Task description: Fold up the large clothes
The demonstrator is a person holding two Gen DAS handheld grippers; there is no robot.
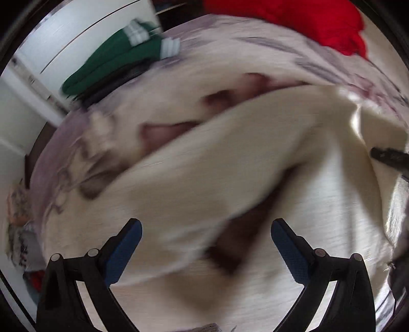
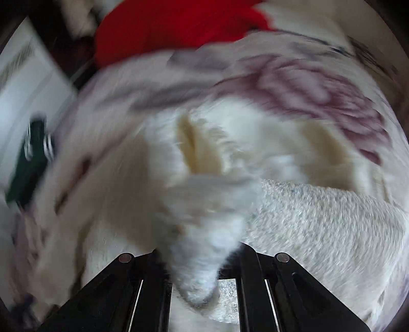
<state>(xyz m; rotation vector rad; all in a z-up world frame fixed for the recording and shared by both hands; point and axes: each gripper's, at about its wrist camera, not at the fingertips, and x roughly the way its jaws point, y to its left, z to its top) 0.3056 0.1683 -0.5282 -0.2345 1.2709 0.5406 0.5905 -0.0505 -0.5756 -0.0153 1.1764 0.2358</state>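
1. While both views are motion-blurred, the layout still reads: a cream fleece garment (image 1: pixel 230 163) lies spread on a bed covered by a floral bedspread (image 1: pixel 255 51) with purple-pink blooms.
2. Left claw (image 1: pixel 205 229): released, blue-padded fingers (image 1: pixel 125 252) standing wide apart, nothing between them. It points steeply down over the cream garment, where a long fold or sleeve runs diagonally across the view with a dark shadow beneath it.
3. Right claw (image 2: pixel 202 258): clenched on a bunched tuft of the cream fleece garment (image 2: pixel 204 229). The pile rises from between the black jaws in a twisted peak; the rest of the garment fans out right and left of it.
4. In the left view a black tip (image 1: pixel 388 157) enters at the right edge, over the garment; too blurred to say what it is.
5. Green garment with white stripes (image 1: pixel 117 56) sits folded at the far left edge of the bed, apart from the cream one.
6. Red garment (image 1: pixel 294 20) lies at the far side of the bed, also apart; it shows in the right view as well (image 2: pixel 166 28).
7. White wall or furniture panel (image 1: pixel 33 51) beyond the bed's left edge.
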